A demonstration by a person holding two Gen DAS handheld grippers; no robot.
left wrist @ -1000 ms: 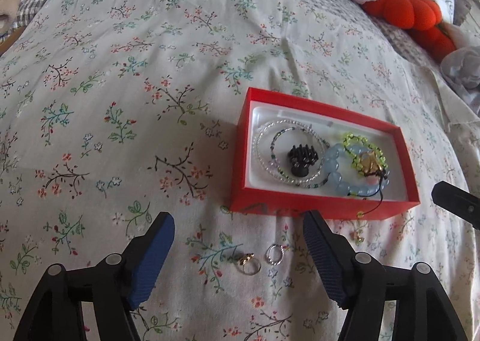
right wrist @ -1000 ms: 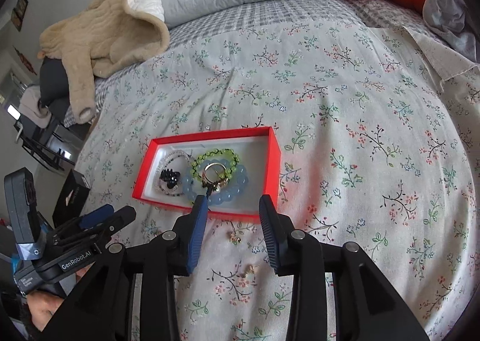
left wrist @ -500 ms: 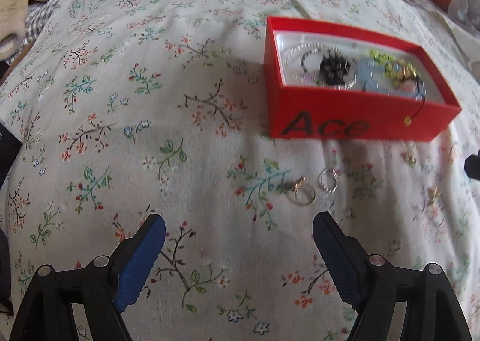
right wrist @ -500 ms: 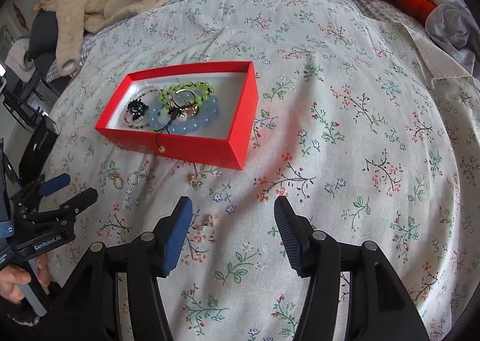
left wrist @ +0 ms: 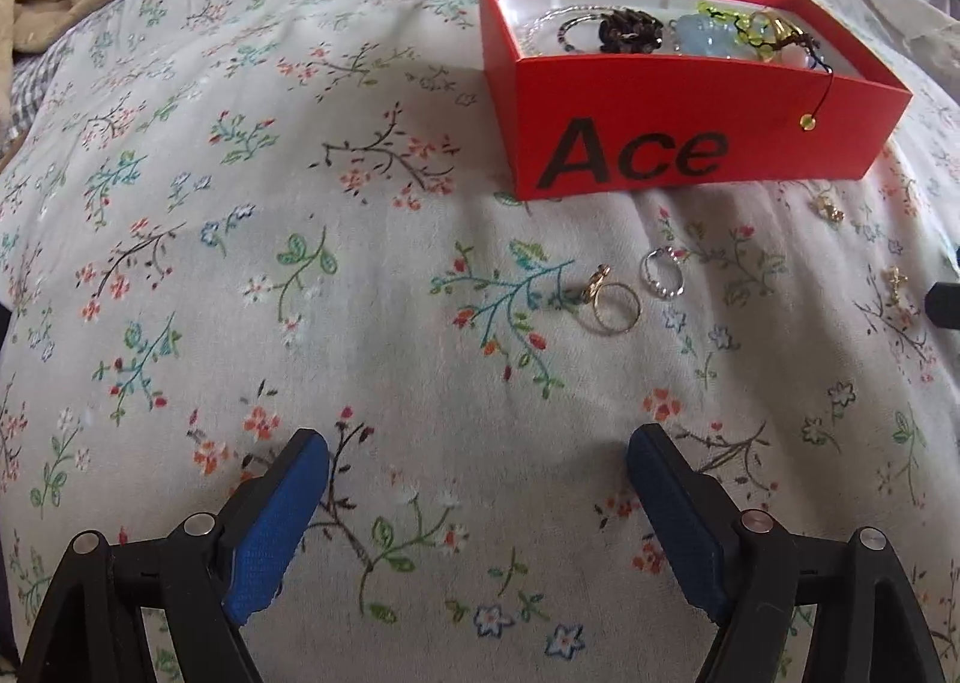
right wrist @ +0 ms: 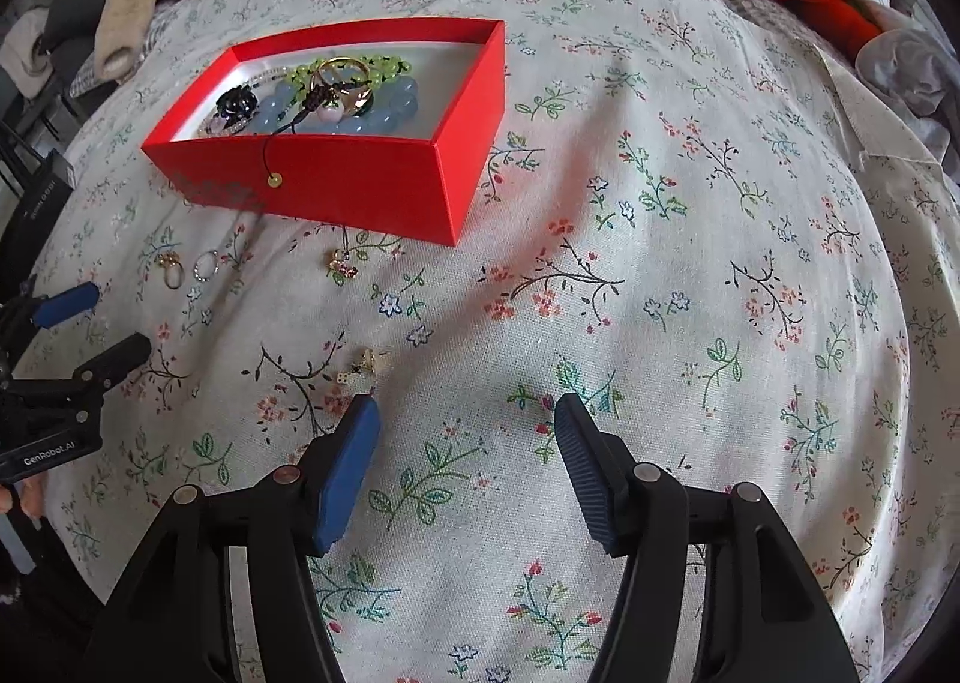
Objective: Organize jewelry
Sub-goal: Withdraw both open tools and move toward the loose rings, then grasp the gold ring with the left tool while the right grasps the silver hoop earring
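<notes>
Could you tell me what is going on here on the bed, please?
A person is tidying jewelry with two handheld grippers. The red box already holds bead bracelets. Two rings and small earrings lie loose on the floral bedspread. The left gripper and right gripper hover open, holding nothing.

We see bare bedspread (left wrist: 372,359) ahead of our left gripper (left wrist: 478,494), up to two rings (left wrist: 615,302) lying just before the red box (left wrist: 690,143). Right of the box, the bed lies open ahead of our right gripper (right wrist: 468,461); small earrings (right wrist: 366,365) sit just beside its left fingertip.
</notes>
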